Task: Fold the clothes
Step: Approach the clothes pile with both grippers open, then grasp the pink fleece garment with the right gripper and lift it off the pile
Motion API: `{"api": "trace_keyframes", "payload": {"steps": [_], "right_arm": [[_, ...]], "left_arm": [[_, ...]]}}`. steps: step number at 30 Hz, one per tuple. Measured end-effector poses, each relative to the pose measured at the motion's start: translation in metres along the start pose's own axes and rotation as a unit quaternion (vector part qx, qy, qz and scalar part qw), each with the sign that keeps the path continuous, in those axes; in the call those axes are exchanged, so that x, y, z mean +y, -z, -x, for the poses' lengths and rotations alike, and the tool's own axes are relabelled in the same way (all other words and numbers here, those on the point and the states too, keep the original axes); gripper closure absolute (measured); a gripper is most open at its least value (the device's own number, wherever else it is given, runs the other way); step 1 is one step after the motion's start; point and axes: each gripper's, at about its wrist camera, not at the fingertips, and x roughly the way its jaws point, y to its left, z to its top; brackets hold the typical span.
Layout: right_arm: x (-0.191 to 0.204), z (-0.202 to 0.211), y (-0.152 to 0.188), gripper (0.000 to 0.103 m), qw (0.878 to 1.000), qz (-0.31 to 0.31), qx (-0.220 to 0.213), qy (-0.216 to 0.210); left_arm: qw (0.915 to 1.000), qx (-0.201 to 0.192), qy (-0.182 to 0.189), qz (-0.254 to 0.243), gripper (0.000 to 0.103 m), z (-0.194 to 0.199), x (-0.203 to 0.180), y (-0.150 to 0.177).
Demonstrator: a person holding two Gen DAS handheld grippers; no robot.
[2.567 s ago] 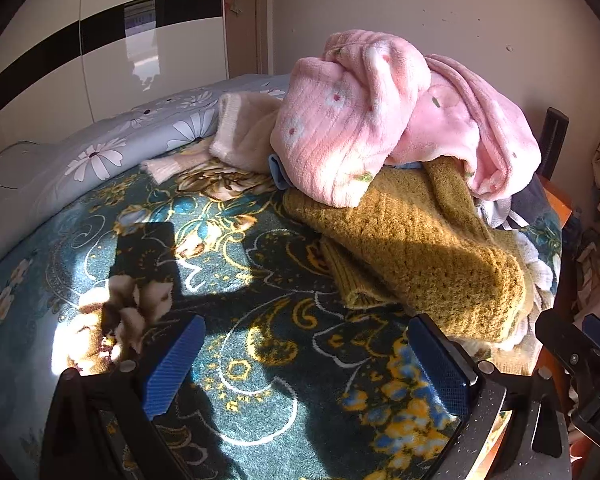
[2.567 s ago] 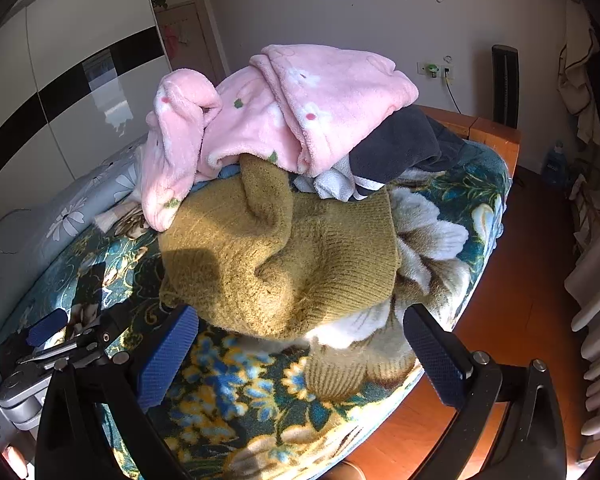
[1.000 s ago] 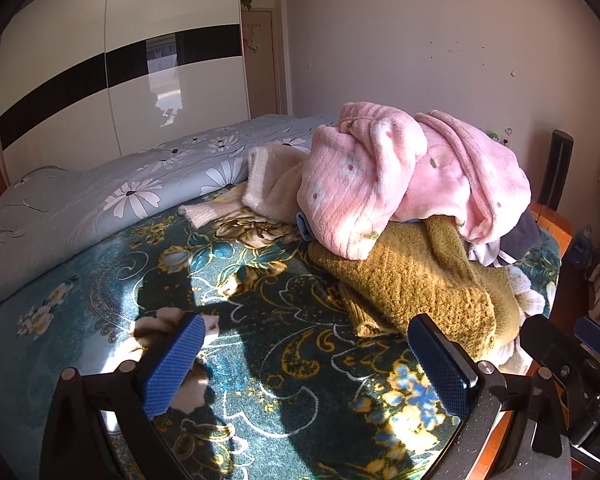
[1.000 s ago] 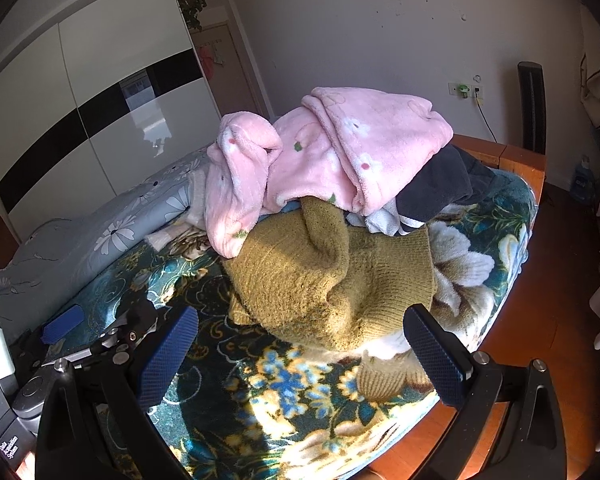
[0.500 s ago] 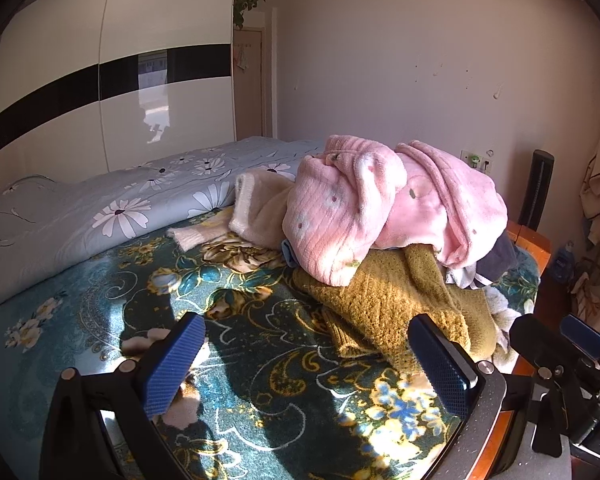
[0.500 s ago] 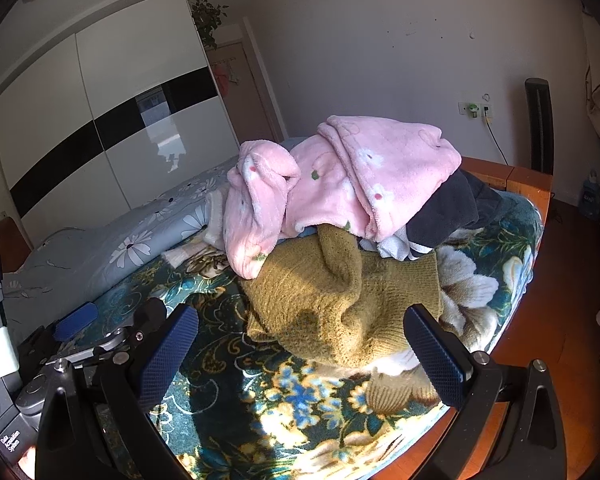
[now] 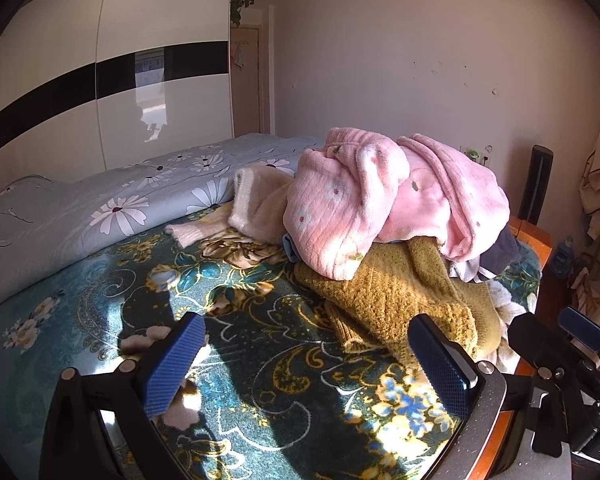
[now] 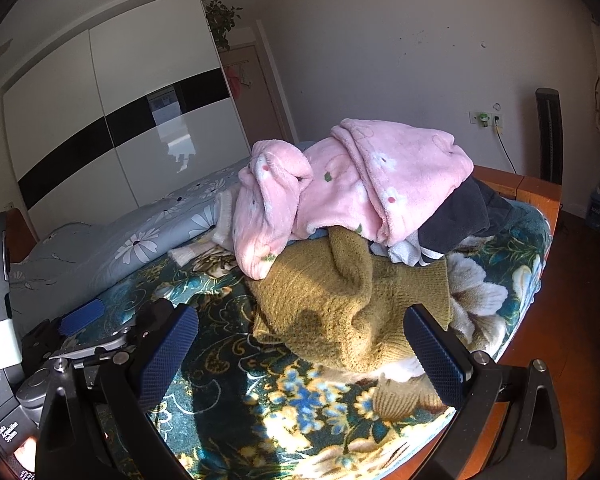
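left tool: black frame, blue textured pads, silver screws | right tool: same build

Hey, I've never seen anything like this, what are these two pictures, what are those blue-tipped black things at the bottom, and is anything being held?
Each picture comes from a wide-angle camera mounted on a handheld claw; a person carries one in each hand. One looks along the left claw, the other along the right claw. The blue pads are the fingertips. Both claws are open and hold nothing. In front of them is a bed with a flowered blanket and a pile of unfolded clothes: a pink fleece robe on top, a mustard sweater under it, a dark garment behind, and a cream sweater on the left claw's side. A grey daisy-print duvet lies beyond.
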Motion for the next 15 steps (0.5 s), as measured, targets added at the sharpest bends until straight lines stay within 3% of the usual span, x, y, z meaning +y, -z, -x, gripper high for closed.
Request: {"api": "trace_keyframes", "payload": {"steps": [6,10,13,15], "right_arm": [[0.000,-0.012,-0.010,0.000,1.000,0.015,-0.003,-0.013],[-0.004,-0.034,-0.027,0.000,1.000,0.014,0.004,-0.015],[-0.003,-0.059,-0.050,0.000,0.999,0.021,0.000,-0.030],[0.005,-0.081,-0.067,0.000,0.999,0.040,-0.001,-0.033]], "left_arm": [[0.9999,-0.009,-0.011,0.000,0.000,-0.001,0.015,0.004],[0.9982,-0.011,-0.056,0.015,0.000,-0.003,0.045,0.011],[0.9940,-0.009,-0.099,0.046,0.000,-0.003,0.074,0.019],[0.9920,-0.005,-0.095,0.082,0.000,-0.003,0.099,0.025]]}}
